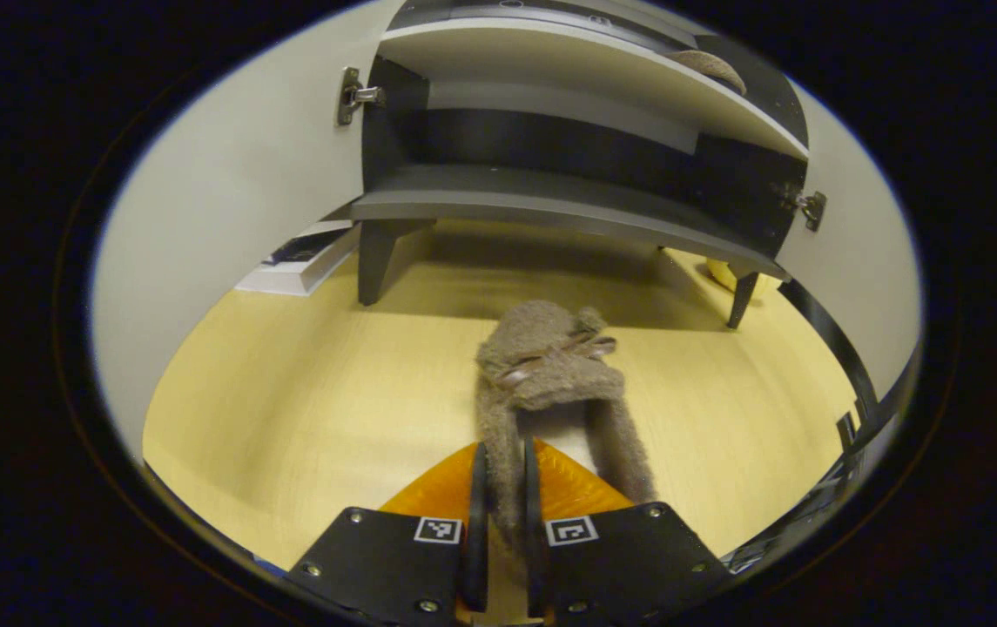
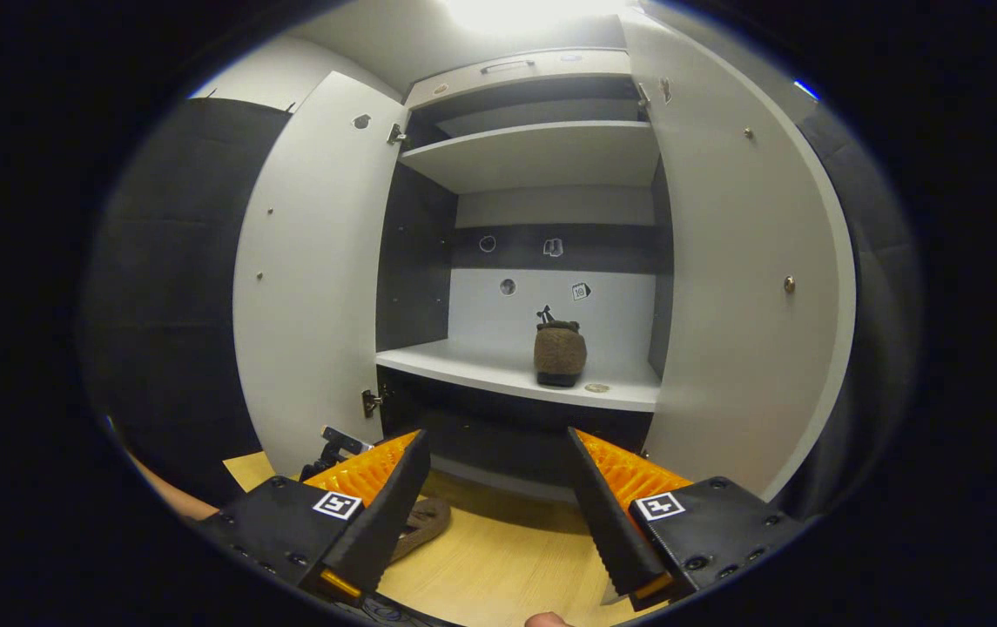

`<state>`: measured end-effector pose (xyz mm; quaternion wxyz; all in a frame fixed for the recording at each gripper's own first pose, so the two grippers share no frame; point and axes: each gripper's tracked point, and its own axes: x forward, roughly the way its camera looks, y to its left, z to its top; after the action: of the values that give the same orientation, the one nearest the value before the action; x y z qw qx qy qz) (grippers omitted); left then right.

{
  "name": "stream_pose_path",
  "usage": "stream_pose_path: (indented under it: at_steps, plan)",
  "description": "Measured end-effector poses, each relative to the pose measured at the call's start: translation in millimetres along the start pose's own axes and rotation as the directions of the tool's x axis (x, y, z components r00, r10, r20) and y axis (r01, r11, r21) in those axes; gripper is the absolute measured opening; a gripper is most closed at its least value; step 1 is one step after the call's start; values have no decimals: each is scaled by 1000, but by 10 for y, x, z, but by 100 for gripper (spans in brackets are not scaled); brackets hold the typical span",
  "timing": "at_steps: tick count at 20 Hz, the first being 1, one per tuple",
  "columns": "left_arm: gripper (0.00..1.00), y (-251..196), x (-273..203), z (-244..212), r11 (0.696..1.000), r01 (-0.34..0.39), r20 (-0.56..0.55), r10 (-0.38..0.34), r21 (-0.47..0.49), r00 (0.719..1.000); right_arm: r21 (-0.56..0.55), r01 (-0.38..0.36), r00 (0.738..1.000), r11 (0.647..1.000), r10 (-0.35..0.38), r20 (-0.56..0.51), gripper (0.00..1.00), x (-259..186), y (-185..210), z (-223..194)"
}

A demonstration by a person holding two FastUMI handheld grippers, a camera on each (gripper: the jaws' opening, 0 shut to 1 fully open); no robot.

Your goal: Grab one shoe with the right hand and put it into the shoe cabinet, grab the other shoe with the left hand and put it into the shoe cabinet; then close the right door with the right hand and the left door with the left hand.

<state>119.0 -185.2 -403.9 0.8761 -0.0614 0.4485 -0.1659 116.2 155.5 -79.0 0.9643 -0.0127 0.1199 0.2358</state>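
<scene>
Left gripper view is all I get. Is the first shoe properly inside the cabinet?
Observer: Yes. The right gripper view shows that shoe upright on a white shelf.
Operator: Is the right gripper holding anything?
Observer: No, the right gripper is open and empty.
Operator: And both doors?
Observer: Both wide open: the left door, the right door.
</scene>
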Motion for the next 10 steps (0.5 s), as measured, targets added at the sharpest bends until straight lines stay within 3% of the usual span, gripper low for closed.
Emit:
stream_pose_path:
  at_steps: [1, 3, 10]
  plan:
    - [20, 66, 12, 52, 1000, -20, 7, 20, -3, 1000, 5, -14, 1000, 1000, 14, -6, 98, -1, 39, -11]
    - [3, 88, -19, 135, 998, -26, 24, 28, -50, 999, 7, -20, 1000, 1000, 20, -18, 98, -2, 49, -39]
    - [1, 179, -309, 293, 996, -74, 90, 78, -53, 993, -3, -47, 999, 999, 47, 13, 98, -109, 119, 44]
